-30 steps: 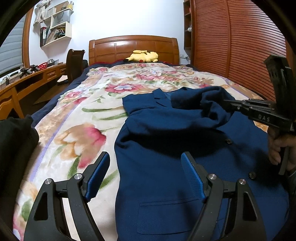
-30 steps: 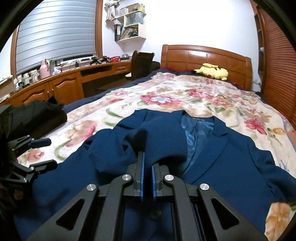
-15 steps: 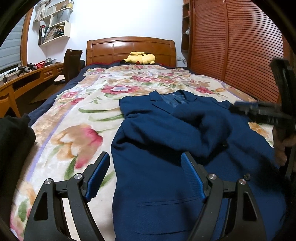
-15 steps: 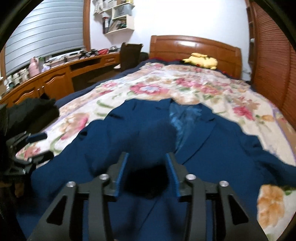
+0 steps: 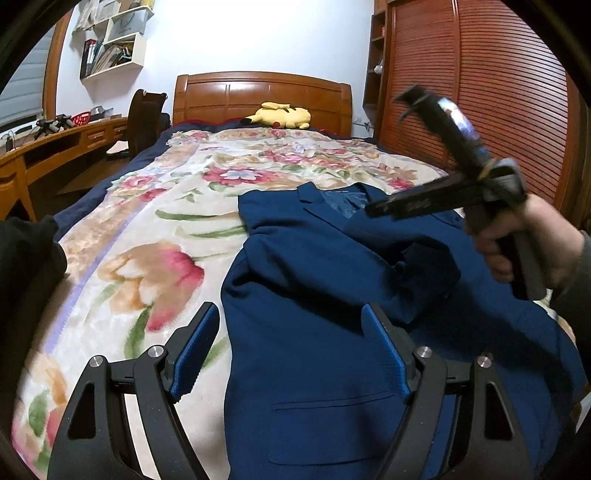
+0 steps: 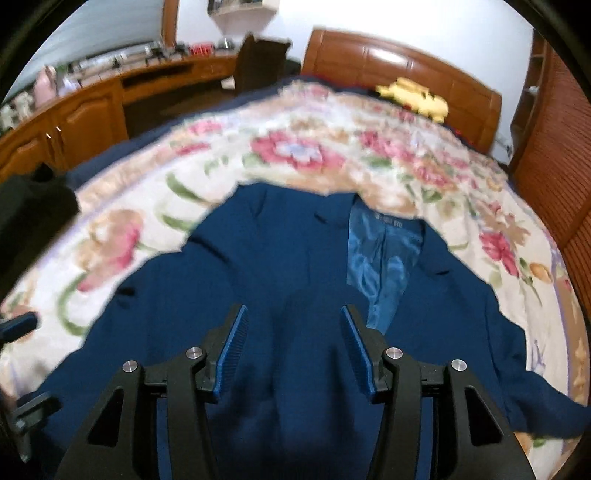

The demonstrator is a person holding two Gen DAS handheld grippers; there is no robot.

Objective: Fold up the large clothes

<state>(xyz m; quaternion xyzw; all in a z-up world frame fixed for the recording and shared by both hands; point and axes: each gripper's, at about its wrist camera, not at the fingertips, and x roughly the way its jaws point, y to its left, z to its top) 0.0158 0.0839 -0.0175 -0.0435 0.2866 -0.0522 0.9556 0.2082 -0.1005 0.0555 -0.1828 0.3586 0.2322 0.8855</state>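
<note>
- Even indoor light fell on the bed; the white wall (image 5: 258,33) was brightest.
- Fisheye bending curved both views, with black corners.
- The right wrist view was motion-smeared; the right gripper (image 5: 373,212) blurred in the left view.

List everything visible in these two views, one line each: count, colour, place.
jacket: one, navy blue, spread on the bed, one sleeve folded across its front.
blanket: one, cream with red flowers, covering the bed.
plush toy: one, yellow, by the headboard.
headboard: one, brown wood, far end of the bed.
desk: one, brown wood, along the left wall.
chair: one, dark, at the desk.
wall shelf: one, white, holding books.
wardrobe doors: brown slatted, right of the bed.
dark garment: one, black, at the bed's left edge.
left gripper: black with blue pads, open above the jacket.
right gripper: black with blue pads, jaws opening, clear of the cloth.
hand: one, holding the right gripper's handle.
</note>
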